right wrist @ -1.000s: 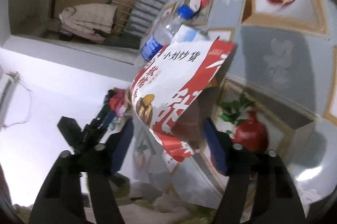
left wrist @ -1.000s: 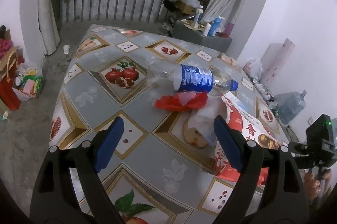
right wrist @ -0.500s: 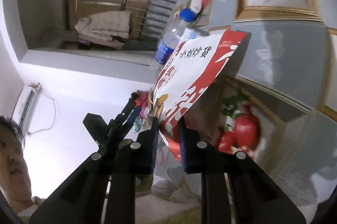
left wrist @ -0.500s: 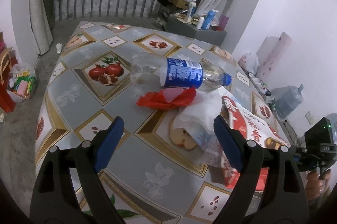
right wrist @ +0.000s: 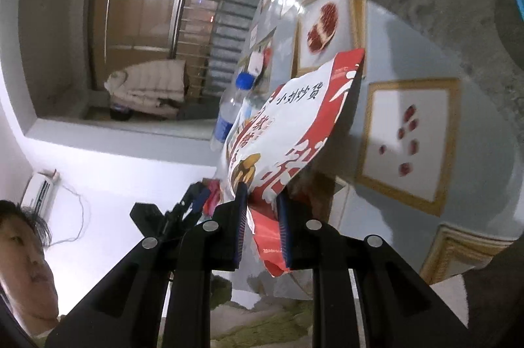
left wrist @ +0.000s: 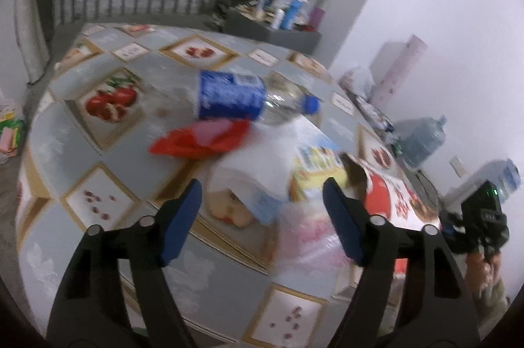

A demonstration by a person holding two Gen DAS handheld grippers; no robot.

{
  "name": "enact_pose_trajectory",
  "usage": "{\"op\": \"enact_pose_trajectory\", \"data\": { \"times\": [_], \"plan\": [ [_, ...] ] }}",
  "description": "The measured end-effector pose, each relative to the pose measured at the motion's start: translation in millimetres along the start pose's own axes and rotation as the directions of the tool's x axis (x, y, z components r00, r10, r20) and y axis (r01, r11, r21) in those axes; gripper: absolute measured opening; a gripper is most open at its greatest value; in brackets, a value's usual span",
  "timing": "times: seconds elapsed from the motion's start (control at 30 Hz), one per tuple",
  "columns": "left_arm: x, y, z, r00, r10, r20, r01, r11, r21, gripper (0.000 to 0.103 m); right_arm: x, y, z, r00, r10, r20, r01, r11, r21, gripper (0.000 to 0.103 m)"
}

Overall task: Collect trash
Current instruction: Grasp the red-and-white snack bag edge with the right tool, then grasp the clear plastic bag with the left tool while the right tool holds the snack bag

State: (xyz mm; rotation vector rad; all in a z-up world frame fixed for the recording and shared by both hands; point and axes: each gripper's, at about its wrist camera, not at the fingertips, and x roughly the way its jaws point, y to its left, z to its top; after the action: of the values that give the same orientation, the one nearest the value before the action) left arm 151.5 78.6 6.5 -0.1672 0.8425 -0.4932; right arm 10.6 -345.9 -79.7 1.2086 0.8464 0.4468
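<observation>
Left of the bottle's point(left wrist: 249, 99) cap, a red wrapper point(left wrist: 199, 141) is seen just below the label, with white tissue point(left wrist: 258, 164) nearer the camera. The left gripper point(left wrist: 262, 217) is held above the tissue, its jaws closing with nothing pressed between them. Right of the bottle, the snack bag point(right wrist: 288, 135) is clamped at its lower edge by the right gripper point(right wrist: 262, 220).

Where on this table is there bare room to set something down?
The near-left patterned tablecloth is bare, bordered by the red crumpled wrapper and the pomegranate picture. The far end beyond the clear plastic bottle with blue label is also free. The middle right is crowded: white tissue, yellow packet, red-and-white snack bag.
</observation>
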Motion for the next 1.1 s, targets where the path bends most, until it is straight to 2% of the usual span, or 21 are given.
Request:
{"op": "enact_pose_trajectory", "data": {
  "times": [0.2, 0.4, 0.63, 0.8, 1.1],
  "plan": [
    [11, -12, -26, 0.993, -0.063, -0.103, 0.063, 0.998, 0.001, 0.055, -6, -3, 1, 1.000, -0.022, 0.021, 0.022, 1.000, 0.005, 0.018],
    [27, -12, -45, 0.984, -0.076, -0.164, 0.070, 0.997, -0.043, 0.051, -6, -7, 0, 0.999, -0.023, 0.028, 0.023, 1.000, 0.021, 0.018],
    [39, -10, -49, 0.981, -0.088, -0.173, 0.076, 0.995, -0.072, 0.040, -1, -5, -1, 0.999, -0.024, 0.031, 0.023, 0.999, 0.022, 0.018],
    [43, -11, -46, 0.980, -0.094, -0.174, 0.081, 0.993, -0.082, 0.038, -2, -8, -3, 0.999, -0.020, 0.035, 0.019, 0.999, 0.029, 0.018],
    [36, -12, -46, 0.983, -0.104, -0.154, 0.092, 0.992, -0.081, 0.022, -2, -9, -3, 0.999, -0.020, 0.035, 0.019, 0.999, 0.027, 0.018]
  ]
}}
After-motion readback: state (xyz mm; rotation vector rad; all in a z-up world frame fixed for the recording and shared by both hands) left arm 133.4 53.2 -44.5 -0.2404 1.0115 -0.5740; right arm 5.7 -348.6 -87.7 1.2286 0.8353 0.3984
